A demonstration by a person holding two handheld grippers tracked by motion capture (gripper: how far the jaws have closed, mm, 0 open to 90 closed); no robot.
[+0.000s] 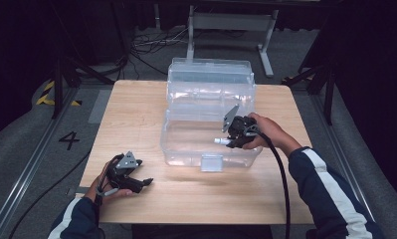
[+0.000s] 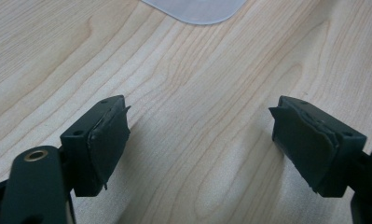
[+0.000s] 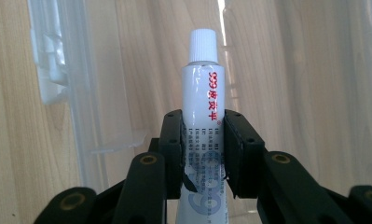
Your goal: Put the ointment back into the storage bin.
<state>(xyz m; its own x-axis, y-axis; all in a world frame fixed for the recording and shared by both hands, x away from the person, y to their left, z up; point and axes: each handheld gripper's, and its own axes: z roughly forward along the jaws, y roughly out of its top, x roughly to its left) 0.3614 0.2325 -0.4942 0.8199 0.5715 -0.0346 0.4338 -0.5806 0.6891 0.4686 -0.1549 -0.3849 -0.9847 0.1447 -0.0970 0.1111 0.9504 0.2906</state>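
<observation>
Right gripper (image 3: pixel 203 154): jaws clamped on a white tube (image 3: pixel 204 121), one pad on each side of its body; seen in the high view (image 1: pixel 234 138) over the open box.
Tube: white cap at the far end, red lettering along the body, sticking out past the jaw tips; in the high view (image 1: pixel 221 141) it lies level, cap toward the left, above the box's front compartment.
Box (image 1: pixel 186 144): clear plastic, lid (image 1: pixel 209 74) thrown back, standing mid-table.
Left gripper (image 2: pixel 200 140): jaws spread wide with bare wood between them; resting low at the near left of the table (image 1: pixel 136 114), well apart from the box.
</observation>
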